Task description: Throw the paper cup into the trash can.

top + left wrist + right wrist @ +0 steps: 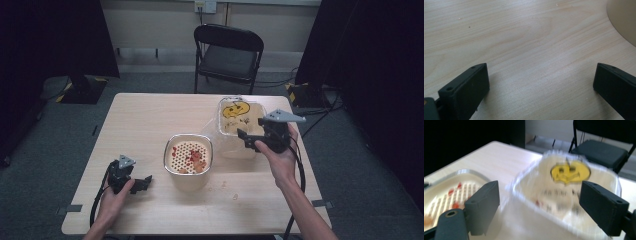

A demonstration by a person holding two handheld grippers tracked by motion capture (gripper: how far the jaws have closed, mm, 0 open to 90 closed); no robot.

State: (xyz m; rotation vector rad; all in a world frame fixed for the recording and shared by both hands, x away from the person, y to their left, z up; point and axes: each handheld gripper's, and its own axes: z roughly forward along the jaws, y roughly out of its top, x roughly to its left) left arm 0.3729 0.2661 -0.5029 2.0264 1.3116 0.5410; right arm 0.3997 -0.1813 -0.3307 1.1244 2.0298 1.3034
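Note:
A cream square bowl [188,175] with a metal rim and a perforated insert holding red pieces stands mid-table; it also appears as the bowl [451,192] at the left of the right gripper view. Behind it to the right is a clear plastic container [240,120] with a yellow face print, blurred as the container [570,187] ahead of my right jaws. My right gripper [252,131] hovers at its right side, open and empty [540,195]. My left gripper [142,183] rests low on the table left of the bowl, jaws wide apart over bare wood [541,75].
The light wooden table [150,120] has bare room at the left and back. The bowl's cream wall [624,20] curves in at the left gripper view's top right. A black folding chair [227,55] stands behind the table. Cables trail from both grippers.

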